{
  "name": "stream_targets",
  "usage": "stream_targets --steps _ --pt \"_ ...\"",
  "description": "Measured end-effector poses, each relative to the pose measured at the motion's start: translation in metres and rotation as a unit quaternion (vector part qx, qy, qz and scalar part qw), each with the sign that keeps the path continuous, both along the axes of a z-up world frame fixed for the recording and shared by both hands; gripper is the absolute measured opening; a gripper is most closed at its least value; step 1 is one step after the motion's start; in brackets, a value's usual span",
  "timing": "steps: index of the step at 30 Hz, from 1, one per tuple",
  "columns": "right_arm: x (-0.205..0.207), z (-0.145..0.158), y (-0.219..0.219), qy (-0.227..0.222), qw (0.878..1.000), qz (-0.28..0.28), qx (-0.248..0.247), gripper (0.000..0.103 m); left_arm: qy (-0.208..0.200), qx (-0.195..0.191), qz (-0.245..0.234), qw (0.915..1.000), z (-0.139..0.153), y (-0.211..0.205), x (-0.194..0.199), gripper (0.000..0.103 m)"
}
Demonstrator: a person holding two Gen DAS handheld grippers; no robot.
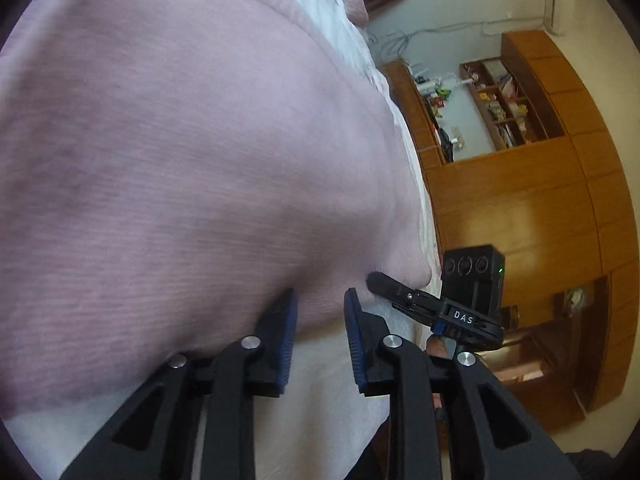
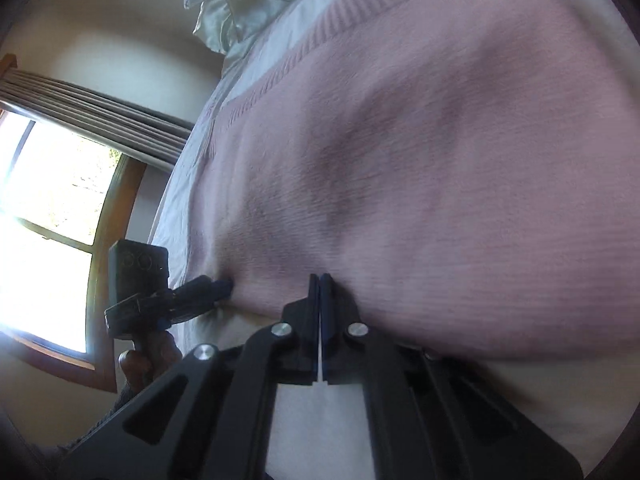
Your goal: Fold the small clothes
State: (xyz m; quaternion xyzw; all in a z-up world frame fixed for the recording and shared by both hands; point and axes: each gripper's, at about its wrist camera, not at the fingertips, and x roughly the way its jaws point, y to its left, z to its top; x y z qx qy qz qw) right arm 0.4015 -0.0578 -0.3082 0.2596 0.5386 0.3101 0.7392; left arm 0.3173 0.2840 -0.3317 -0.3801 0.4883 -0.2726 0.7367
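While shelves (image 1: 508, 104) left, window (image 2: 52, 208) right.

Pink ribbed-hem knit sweater (image 1: 192, 152) lies spread flat on white bedsheet (image 1: 320, 412).

The sweater (image 1: 192, 160) lies on the bed sheet (image 1: 320, 420), pillow (image 2: 224, 4) behind, cabinet (image 1: 520, 208) right.
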Motion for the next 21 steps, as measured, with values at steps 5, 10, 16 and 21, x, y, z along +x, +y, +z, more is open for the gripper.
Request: stream_targets --steps 5,10,16,21 --pt "-0.008 0.007 -0.107 0.010 0.997 -0.074 -0.013 0.000 0.029 -0.018 0.034 0.9988 0.005 0.094 -0.032 0.042" --pt "-0.028 0.057 -0.126 -0.055 0.983 -0.111 -0.132 0.026 0.024 0.004 0.098 0.9949 0.037 0.170 -0.045 0.075" --pt "-0.105 0.095 0.067 -0.231 0.923 0.083 -0.295 0.045 0.045 -0.004 0.079 0.9959 0.056 0.184 0.023 0.089" --pt "-0.160 0.060 0.218 -0.369 0.822 0.184 -0.392 0.058 0.080 -0.014 0.060 0.9949 0.044 0.154 0.092 0.093"
